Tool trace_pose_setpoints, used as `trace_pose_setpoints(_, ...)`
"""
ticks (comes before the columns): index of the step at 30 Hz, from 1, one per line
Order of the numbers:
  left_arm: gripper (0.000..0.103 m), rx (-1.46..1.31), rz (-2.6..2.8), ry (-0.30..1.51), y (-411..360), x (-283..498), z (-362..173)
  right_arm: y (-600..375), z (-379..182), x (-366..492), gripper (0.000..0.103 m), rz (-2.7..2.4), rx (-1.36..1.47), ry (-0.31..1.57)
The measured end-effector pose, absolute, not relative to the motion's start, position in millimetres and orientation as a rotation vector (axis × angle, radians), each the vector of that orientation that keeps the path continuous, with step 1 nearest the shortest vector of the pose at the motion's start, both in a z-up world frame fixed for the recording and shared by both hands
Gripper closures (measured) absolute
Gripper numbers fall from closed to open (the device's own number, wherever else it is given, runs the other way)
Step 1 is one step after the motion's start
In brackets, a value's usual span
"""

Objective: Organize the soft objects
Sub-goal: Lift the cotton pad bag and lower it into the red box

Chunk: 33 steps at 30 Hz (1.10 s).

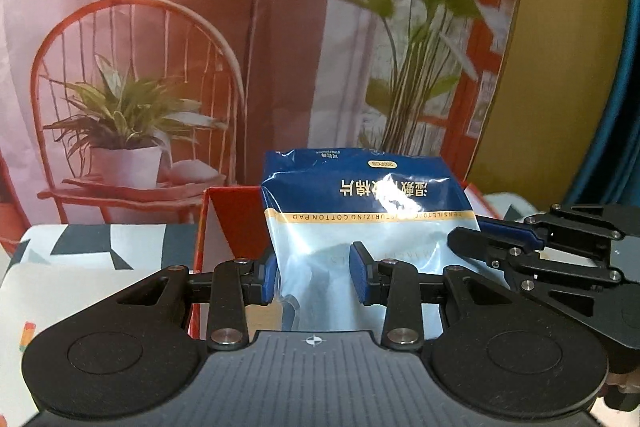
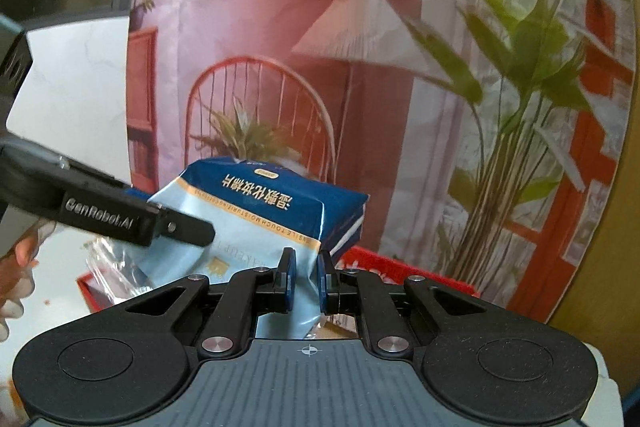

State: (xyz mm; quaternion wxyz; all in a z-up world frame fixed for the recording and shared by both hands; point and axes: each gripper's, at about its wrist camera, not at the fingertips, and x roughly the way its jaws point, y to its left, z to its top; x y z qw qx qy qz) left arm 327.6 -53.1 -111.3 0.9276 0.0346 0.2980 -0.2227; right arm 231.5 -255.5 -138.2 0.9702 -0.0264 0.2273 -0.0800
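Both of my claws carry one cotton pad bag (image 1: pixel 360 211), a blue and clear plastic pack, in the air above the red box (image 1: pixel 230 215). My left claw (image 1: pixel 312 277) grasps the bag's clear lower part with its jaws partly apart, the film bunched between the pads. My right claw (image 2: pixel 306 281) is clenched on a thin fold of the same film near the bag's other lower corner.

To do this step well, I judge that both claws should travel together, so the slack film neither tears nor slips. The bag should come down upright inside the box walls before either grip loosens.

The red box stands open below the bag. Its contents are mostly hidden, though crinkled clear plastic (image 2: pixel 116 267) shows at its near edge.
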Motion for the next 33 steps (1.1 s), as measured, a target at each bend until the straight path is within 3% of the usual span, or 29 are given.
trace_pose_setpoints(15,0.064,0.112,-0.482,0.755,-56,348,-149,-265,-191,250,0.093,-0.176,0.072,0.615)
trace_pose_setpoints(20,0.050,0.097,-0.503,0.778,-53,349,-153,-265,-195,253,0.085,-0.209,0.071,0.662)
trace_pose_setpoints(33,0.048,0.044,-0.486,0.714,-28,300,-131,-263,-184,209,0.083,-0.237,0.171,0.598)
